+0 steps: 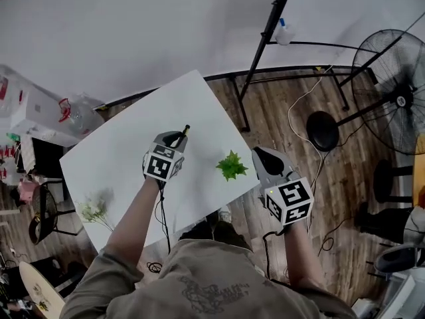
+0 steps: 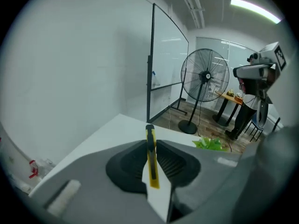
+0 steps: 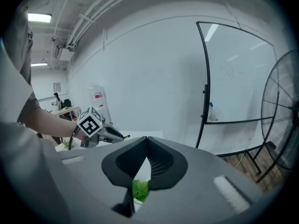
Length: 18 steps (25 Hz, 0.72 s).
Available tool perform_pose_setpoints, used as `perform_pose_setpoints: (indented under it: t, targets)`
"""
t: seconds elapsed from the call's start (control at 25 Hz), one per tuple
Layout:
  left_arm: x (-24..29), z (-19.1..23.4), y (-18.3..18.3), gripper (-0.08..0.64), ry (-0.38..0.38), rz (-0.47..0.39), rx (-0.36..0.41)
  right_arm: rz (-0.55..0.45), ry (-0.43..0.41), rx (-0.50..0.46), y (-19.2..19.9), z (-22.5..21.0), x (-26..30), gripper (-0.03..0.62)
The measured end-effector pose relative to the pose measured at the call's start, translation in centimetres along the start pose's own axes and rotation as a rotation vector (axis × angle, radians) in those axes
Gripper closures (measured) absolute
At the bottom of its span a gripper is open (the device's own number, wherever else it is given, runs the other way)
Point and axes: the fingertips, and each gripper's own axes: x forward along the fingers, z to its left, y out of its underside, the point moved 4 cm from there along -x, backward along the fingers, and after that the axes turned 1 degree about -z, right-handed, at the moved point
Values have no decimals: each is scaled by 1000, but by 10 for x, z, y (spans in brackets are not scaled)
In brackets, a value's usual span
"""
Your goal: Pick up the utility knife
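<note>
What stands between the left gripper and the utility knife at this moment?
Nothing visible: the fingers of the left gripper are shut on the utility knife, its yellow body clamped between them. The green plant lies apart on the table.

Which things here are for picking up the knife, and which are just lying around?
For the job:
- utility knife
- left tongs, shut on the knife

Just lying about:
- green leafy sprig on the white table
- white flowers near the table's corner
- fan on the floor
- right tongs, shut with nothing in them
</note>
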Motion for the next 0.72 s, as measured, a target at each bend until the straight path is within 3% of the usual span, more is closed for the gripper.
perform_pose_setpoints:
  t: [0.2,0.52,0.72]
  targets:
    - [-69,-6,-43,497,1,-147,-36,-112,-6,-39,-46,12,-25,563]
    - [-171,-21,-89,497,-30,-333,-1,-330,-60,-111,-122,52,-76,564]
    - [-226,-42,-107,495,-46,-441,7,-392,-59,-168,-150,72,-107,563]
